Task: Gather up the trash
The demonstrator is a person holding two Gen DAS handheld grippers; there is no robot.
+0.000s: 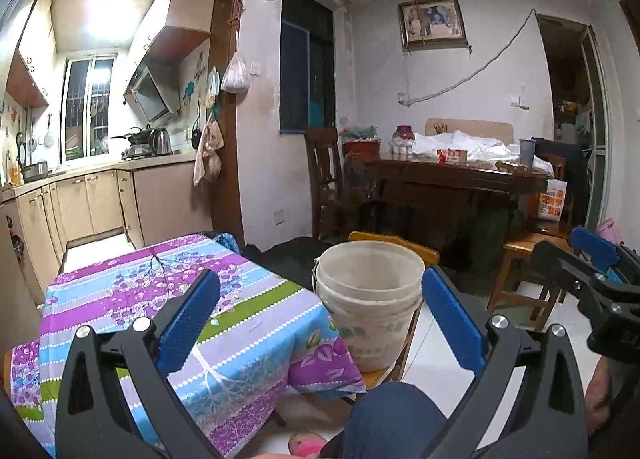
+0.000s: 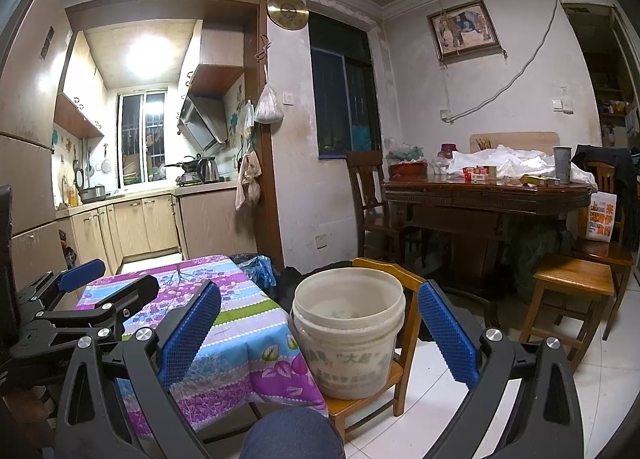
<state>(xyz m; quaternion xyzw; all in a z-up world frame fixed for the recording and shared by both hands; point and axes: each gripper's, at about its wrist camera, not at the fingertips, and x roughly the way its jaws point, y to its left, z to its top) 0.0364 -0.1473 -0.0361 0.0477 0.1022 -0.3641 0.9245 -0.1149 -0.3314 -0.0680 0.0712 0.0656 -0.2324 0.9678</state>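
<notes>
Low table under purple-blue-green floral striped cloth [image 2: 224,319], ahead left of tool. Small wooden chair [image 2: 400,275] just right of table, ahead centre. Dark wooden dining table [image 2: 484,195] far ahead right, cluttered: white crumpled plastic sheet [image 2: 512,157], red-white small boxes [image 2: 478,173], grey tall cup [image 2: 562,165]. Light wooden stool [image 2: 572,279] near right. Dark high-backed chair [image 2: 368,187] beside dark window [image 2: 344,87]. Round brass wall clock [image 2: 287,11] high ahead. Framed elephant picture [image 2: 464,29] upper right. Kitchen with beige cabinets [image 2: 140,223] far left; steel kettle [image 2: 209,170] on counter.
</notes>
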